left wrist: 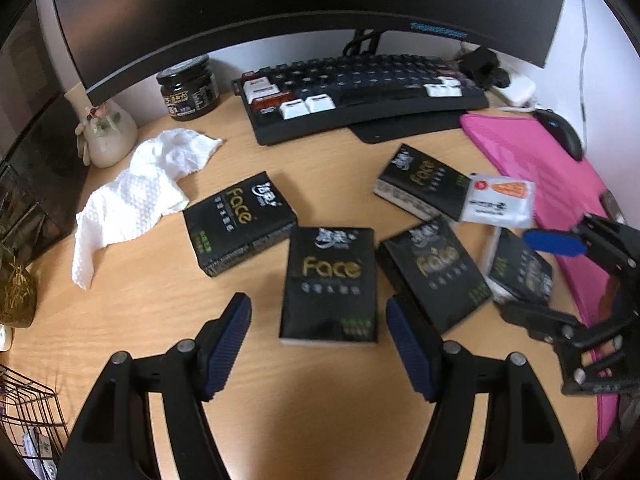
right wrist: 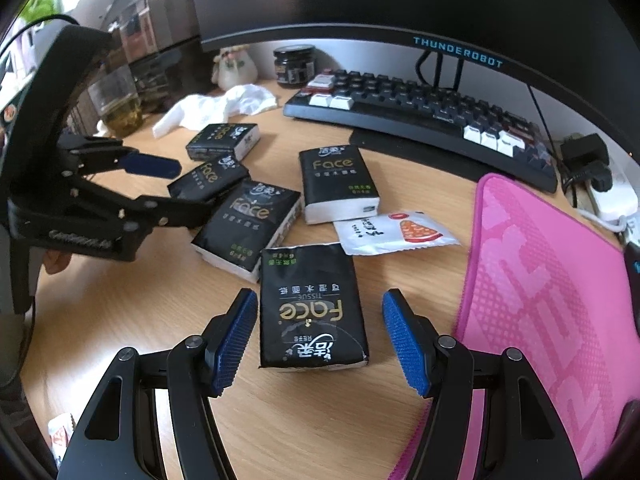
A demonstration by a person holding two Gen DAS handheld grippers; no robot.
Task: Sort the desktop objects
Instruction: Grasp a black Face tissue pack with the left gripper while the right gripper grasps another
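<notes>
Several black "Face" tissue packs lie scattered on the wooden desk [left wrist: 160, 304]. My left gripper [left wrist: 318, 322] is open, its blue pads either side of the near end of one pack [left wrist: 330, 284], without touching. My right gripper [right wrist: 320, 320] is open around another pack [right wrist: 310, 308], lying flat; this gripper also shows in the left wrist view [left wrist: 532, 272] above that pack [left wrist: 516, 270]. A white sachet [right wrist: 394, 232] lies beside the packs. A crumpled white tissue [left wrist: 136, 196] lies at the left.
A black keyboard [left wrist: 360, 92] and a monitor [left wrist: 280, 4] stand at the back. A dark jar [left wrist: 188, 88] and a small vase [left wrist: 106, 132] stand back left. A pink mat [right wrist: 540, 300] covers the right side, with a mouse [left wrist: 560, 132] and a power strip [right wrist: 608, 196]. A wire basket [left wrist: 28, 412] is near left.
</notes>
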